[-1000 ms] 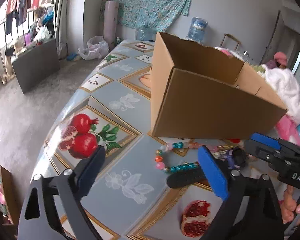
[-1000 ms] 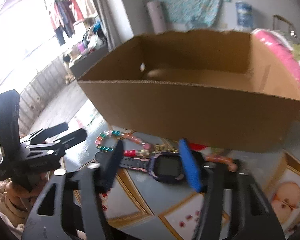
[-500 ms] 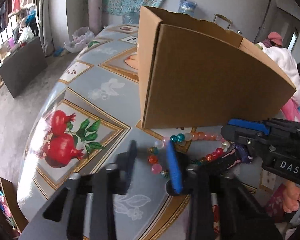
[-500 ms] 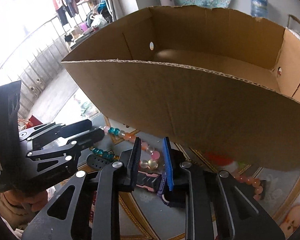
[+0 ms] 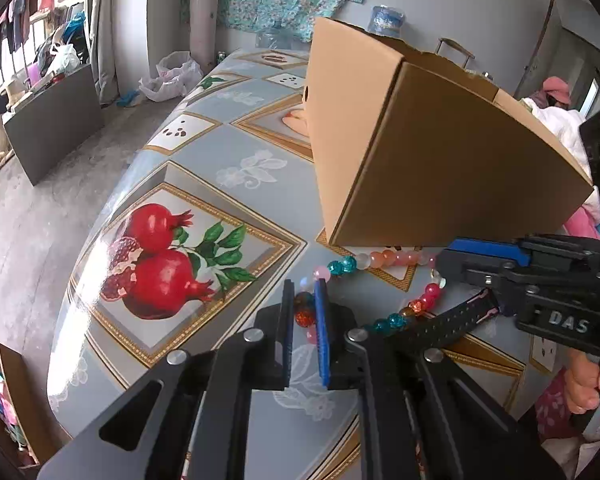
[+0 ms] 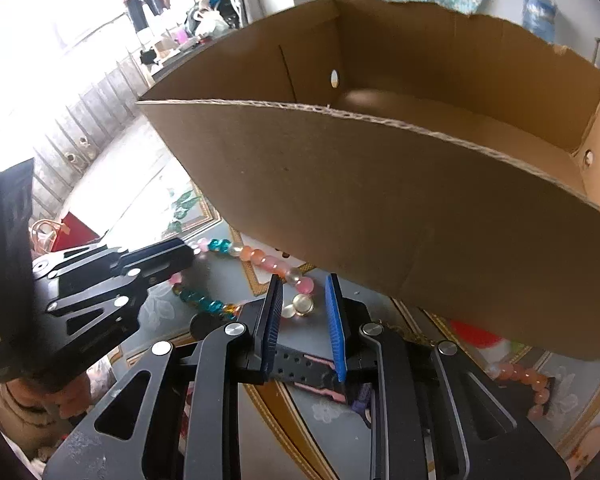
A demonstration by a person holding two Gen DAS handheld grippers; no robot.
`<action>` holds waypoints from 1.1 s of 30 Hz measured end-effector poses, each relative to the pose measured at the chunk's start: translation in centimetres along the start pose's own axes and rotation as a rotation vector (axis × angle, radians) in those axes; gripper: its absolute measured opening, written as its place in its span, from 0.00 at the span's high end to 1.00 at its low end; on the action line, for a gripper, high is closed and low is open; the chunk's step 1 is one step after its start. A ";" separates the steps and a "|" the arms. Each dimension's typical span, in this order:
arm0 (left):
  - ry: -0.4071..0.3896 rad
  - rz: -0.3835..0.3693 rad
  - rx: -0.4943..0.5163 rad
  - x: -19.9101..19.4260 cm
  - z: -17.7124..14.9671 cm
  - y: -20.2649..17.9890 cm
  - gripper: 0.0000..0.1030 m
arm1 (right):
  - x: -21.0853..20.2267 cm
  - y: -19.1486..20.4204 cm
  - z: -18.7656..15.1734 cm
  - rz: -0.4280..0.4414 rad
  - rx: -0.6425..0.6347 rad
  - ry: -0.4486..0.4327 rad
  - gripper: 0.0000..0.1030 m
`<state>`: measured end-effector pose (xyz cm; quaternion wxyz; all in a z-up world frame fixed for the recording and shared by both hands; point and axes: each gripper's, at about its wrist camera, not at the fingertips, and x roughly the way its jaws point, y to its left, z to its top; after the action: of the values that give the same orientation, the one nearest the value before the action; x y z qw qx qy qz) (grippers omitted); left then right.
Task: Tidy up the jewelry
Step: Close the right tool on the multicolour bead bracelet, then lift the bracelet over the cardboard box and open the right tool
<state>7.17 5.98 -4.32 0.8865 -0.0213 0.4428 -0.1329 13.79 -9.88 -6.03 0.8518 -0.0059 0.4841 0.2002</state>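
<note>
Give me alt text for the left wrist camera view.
The left gripper is closing on orange beads of a colourful bead necklace lying on a pomegranate-print tablecloth. A cardboard box stands behind; the right gripper reaches in from the right.

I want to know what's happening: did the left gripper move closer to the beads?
Yes. The left gripper came forward and down over the tablecloth to the bead necklace; its jaws are closing around an orange bead.

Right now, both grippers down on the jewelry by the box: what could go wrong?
1. The left gripper is closing on the bead bracelet, the right gripper holds the watch strap. They overlap, so lifting one may drag the other.
2. Round beads may slip from the narrow fingers.
3. The cardboard box wall stands close ahead; a low lift could hit it.
</note>
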 end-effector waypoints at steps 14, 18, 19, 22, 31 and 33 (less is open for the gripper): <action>-0.042 -0.016 -0.025 -0.5 -0.3 0.3 0.91 | 0.5 0.7 0.0 -0.068 -0.026 -0.005 0.93; -0.100 -0.016 -0.010 -2.6 0.1 0.0 0.91 | -2.1 0.8 -0.6 -0.053 -0.033 -0.064 0.93; -0.120 -0.018 -0.004 -3.6 0.2 -0.2 0.91 | -2.7 1.0 -0.7 -0.051 -0.038 -0.081 0.93; -0.175 -0.024 0.005 -6.3 1.0 -0.8 0.91 | -5.9 1.6 -1.1 -0.035 -0.052 -0.157 0.93; -0.420 -0.086 0.136 -14.6 7.8 -5.0 0.91 | -15.7 2.1 2.7 -0.048 -0.129 -0.428 0.93; -0.424 -0.119 0.161 -14.0 10.6 -6.0 0.91 | -15.8 0.8 4.7 -0.049 -0.123 -0.424 0.93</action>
<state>6.19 2.89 13.98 0.9491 -0.0040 0.2325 -0.2124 10.24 -13.46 9.73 0.9372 -0.0272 0.2807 0.2051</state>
